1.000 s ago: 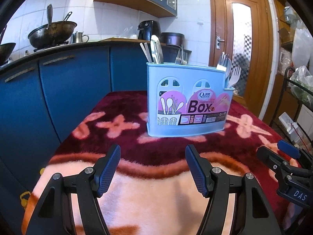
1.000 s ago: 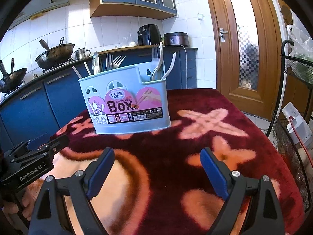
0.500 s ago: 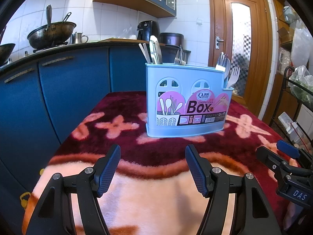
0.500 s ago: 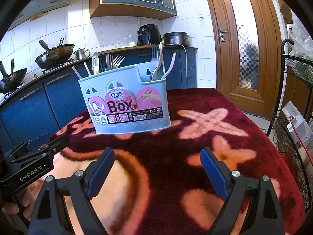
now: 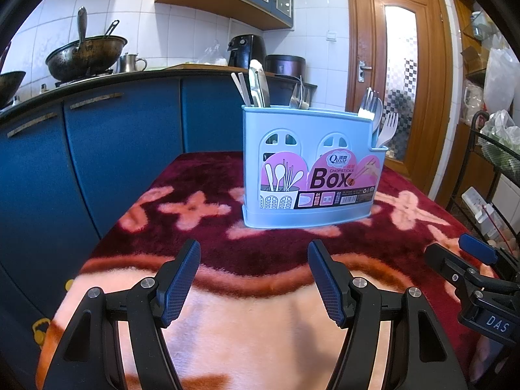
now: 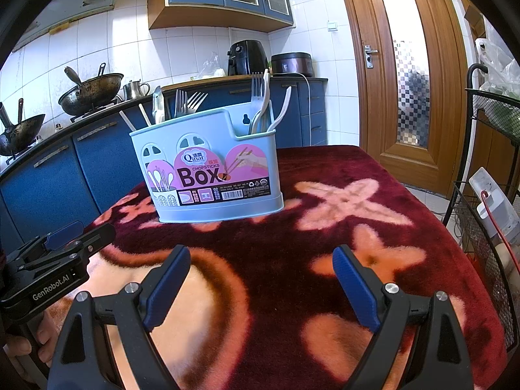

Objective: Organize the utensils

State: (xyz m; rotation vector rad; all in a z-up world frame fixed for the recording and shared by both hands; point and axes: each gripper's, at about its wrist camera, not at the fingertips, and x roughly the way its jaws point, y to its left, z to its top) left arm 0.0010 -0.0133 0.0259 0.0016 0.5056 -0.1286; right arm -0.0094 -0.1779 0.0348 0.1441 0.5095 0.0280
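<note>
On top of the fuzzy maroon blanket with pink flower shapes (image 5: 201,227), the light blue plastic cutlery caddy (image 5: 312,169) stood upright, well ahead of both grippers and touching neither. Honestly it looked pretty much sorted. It had a pink sticker across the front reading "Box" with little spoon and chopstick drawings, plus two arched cut-out windows above the label. From the right wrist view I could see the caddy (image 6: 208,165) had a taller section on its left and a lower notched pocket on its right.

In the tall section, pale chopsticks (image 5: 242,89) leaned left, a wide metal spatula-looking blade (image 5: 258,84) stood next to them, and a couple of metal forks (image 5: 300,96) poked up further right. The low pocket held a metal fork (image 5: 367,104) with a white plastic fork (image 5: 388,128) just beside it; there seemed to be a white spoon in there too, but I couldn't tell for sure.

My left gripper (image 5: 253,279) was hovering low over the blanket with its blue-padded fingers spread apart, nothing between them. The right gripper (image 6: 261,286) was the same deal, spread even wider and holding nothing. Each one peeked into the other's camera at the edge.

Behind it all ran the dark blue kitchen cabinets (image 5: 113,149).
</note>
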